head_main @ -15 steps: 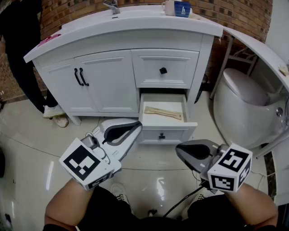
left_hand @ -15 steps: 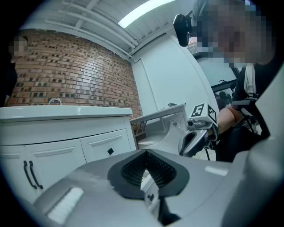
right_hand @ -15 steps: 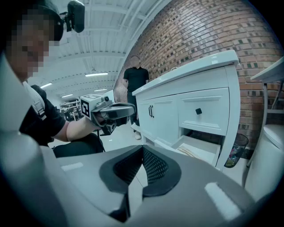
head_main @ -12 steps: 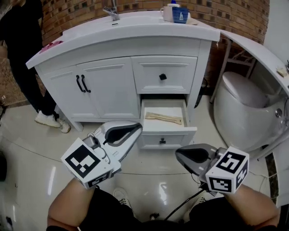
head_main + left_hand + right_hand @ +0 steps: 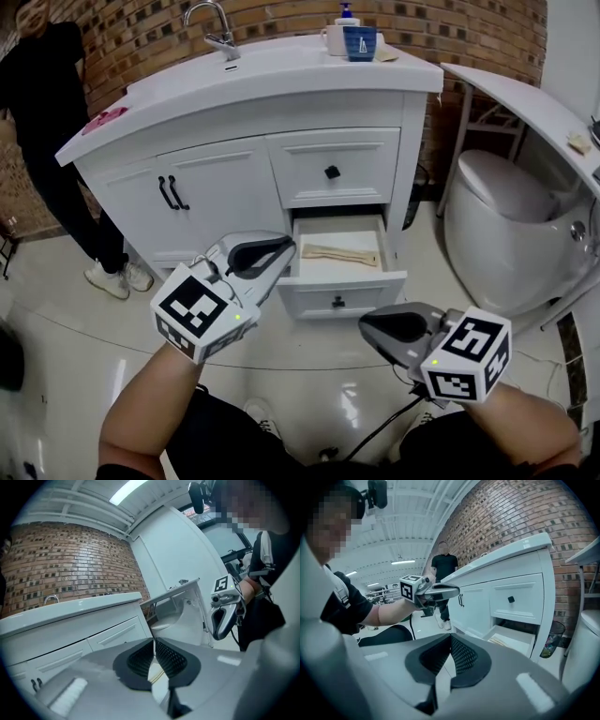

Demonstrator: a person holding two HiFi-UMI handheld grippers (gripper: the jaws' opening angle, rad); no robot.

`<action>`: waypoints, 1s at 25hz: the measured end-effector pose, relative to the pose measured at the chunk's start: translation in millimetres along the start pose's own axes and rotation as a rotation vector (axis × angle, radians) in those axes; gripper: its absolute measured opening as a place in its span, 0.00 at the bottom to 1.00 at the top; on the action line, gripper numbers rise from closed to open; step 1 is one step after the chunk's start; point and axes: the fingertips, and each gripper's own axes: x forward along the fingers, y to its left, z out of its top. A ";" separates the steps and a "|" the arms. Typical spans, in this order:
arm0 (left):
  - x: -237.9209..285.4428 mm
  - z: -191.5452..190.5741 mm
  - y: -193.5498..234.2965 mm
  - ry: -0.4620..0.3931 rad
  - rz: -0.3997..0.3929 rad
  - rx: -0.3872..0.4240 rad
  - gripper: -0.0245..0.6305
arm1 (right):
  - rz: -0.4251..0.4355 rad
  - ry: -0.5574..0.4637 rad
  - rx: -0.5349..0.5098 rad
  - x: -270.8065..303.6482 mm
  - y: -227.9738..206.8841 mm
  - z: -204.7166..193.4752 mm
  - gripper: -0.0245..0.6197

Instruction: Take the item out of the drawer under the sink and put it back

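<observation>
The lower drawer (image 5: 339,281) of the white sink cabinet (image 5: 244,84) stands pulled out. A long, flat tan item (image 5: 339,254) lies inside it. My left gripper (image 5: 286,247) hovers just left of the drawer's front corner with its jaws shut and nothing between them. My right gripper (image 5: 366,326) hangs lower, in front of the drawer and apart from it, its jaws also closed and empty. The left gripper view shows the left gripper's (image 5: 154,641) pads meeting, with the right gripper (image 5: 225,616) off to the right. The right gripper view shows the right gripper (image 5: 451,637), the left gripper (image 5: 440,591) and the open drawer (image 5: 513,639).
Above the open drawer is a shut drawer (image 5: 332,172); cabinet doors (image 5: 202,197) are to its left. A toilet (image 5: 511,225) stands close on the right. A person (image 5: 52,131) stands at the left. A cup (image 5: 359,42) and faucet (image 5: 211,23) are on the counter. Glossy floor lies below.
My left gripper has risen and come nearer the drawer's left corner. The head view has tilted up, showing more of the counter. The right gripper has hardly moved.
</observation>
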 end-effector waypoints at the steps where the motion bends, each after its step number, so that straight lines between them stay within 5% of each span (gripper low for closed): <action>1: 5.2 -2.3 3.6 0.014 0.001 0.013 0.07 | 0.006 0.003 0.001 1.0 -1.0 -1.2 0.05; 15: 85.2 -26.4 14.3 0.136 -0.090 0.220 0.10 | 0.076 0.028 0.018 5.7 -15.2 -3.3 0.05; 25: 148.3 -84.3 10.6 0.268 -0.179 0.274 0.14 | 0.090 0.038 0.084 0.2 -37.2 -12.8 0.05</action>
